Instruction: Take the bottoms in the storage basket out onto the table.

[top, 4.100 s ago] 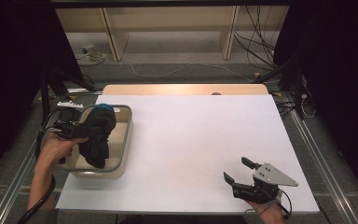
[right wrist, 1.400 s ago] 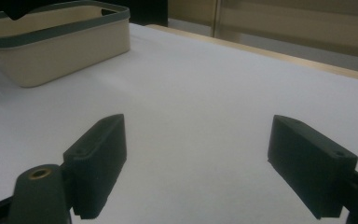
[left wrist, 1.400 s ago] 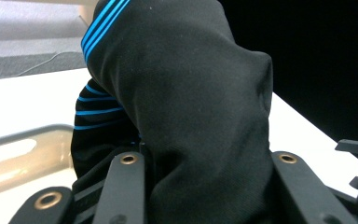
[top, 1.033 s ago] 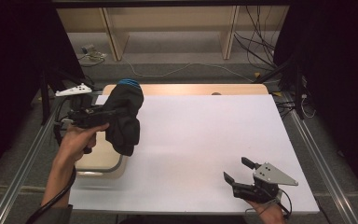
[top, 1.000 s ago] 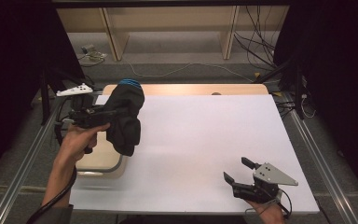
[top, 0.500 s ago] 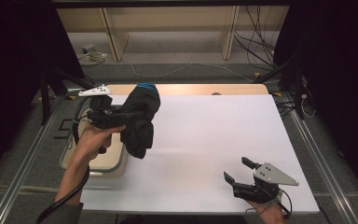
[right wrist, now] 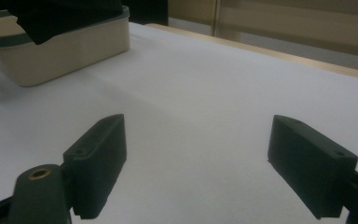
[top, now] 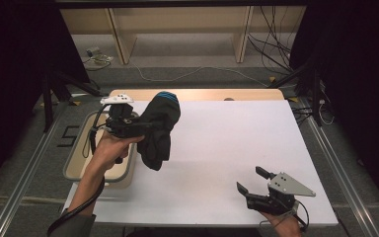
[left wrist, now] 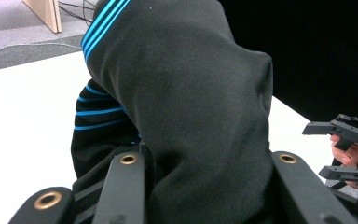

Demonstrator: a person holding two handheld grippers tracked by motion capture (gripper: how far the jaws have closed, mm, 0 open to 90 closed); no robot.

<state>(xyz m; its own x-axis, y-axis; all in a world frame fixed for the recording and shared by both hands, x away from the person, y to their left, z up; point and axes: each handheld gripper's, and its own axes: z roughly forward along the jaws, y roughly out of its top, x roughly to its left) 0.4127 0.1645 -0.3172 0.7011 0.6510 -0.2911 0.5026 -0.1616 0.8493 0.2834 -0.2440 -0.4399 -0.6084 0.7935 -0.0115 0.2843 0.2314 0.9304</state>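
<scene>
Clamped by the left hand-held gripper, a black knit garment with blue stripes dangles at nine o'clock over the white surface and may slip loose or snag the beige plastic tub, while the right hand-held gripper waits wide open at five o'clock.

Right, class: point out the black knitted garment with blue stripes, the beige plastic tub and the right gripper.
black knitted garment with blue stripes [top: 159, 129], high view, middle of the hanging cloth.
beige plastic tub [top: 77, 163], high view, left rim.
right gripper [top: 252, 180], high view, midway between its open jaws.

garment: black, thin bright-blue stripes
tray: beige, dark grey-green rim
table: white top, pale wood far edge
left gripper: black
right gripper: black, grey plate
</scene>
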